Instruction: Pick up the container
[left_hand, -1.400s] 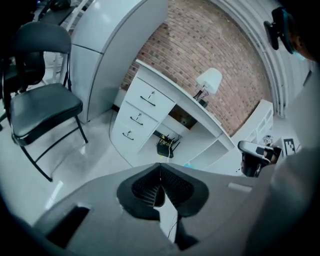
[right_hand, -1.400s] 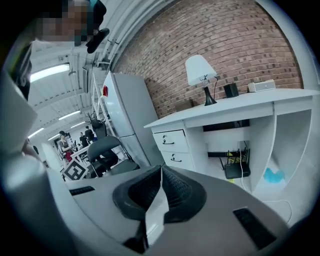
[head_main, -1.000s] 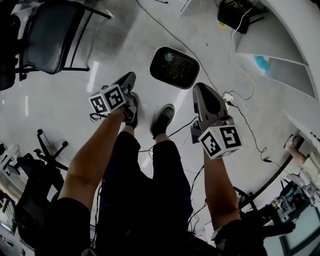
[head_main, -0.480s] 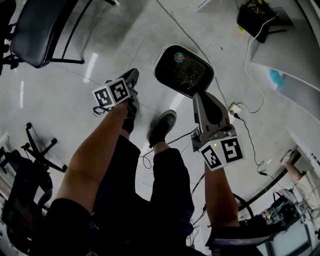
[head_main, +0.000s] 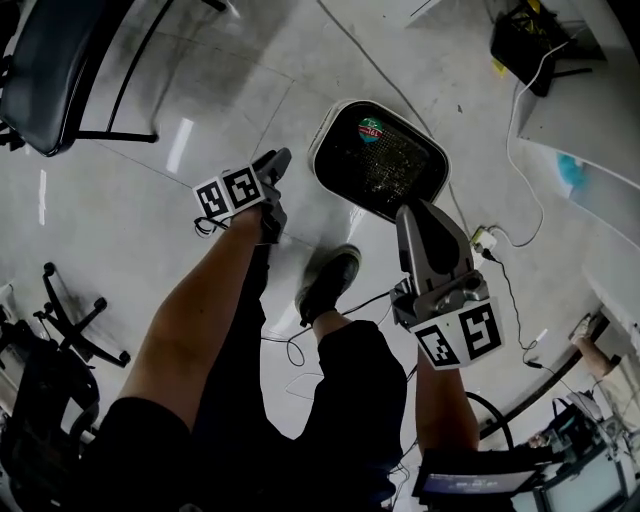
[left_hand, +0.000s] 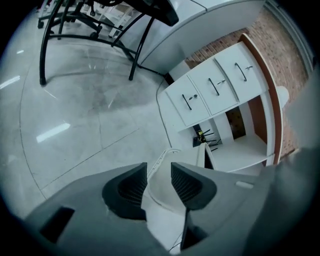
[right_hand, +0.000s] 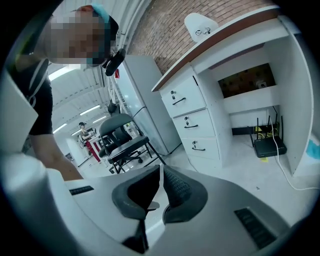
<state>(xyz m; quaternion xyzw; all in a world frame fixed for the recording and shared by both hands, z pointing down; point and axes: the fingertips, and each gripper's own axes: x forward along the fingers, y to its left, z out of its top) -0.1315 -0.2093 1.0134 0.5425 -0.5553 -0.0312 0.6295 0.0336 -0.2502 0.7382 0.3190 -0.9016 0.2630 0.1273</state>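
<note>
- Head view: the container (head_main: 378, 160) is seen larger and lower in the frame than a second ago. It stands on the floor (head_main: 130, 200), beyond the person's shoe (head_main: 328, 285).
- The left claw (head_main: 282, 158) was pressed together a second ago and is now opening. It is held just beside the container's left rim, apart from it. A white curved edge is seen in the gap between the pads, pressed by neither.
- The right claw (head_main: 412, 208) has been brought lower in the frame. Its tip is seen against the container's near right corner, and its pads are pressed together on nothing.
- A black chair (head_main: 60, 70) stands far left, and cables (head_main: 505, 270) trail across the floor at right. No object lies between either claw and the container.
- White drawers (left_hand: 215, 87) with dark handles are seen under a brick wall (right_hand: 165, 30).
- The container is a rounded rectangle with a white rim and a dark speckled inside. A round red and green label (head_main: 371, 127) is seen at its far edge.
- The floor is pale and glossy, and the claw pads are dark and ribbed.
</note>
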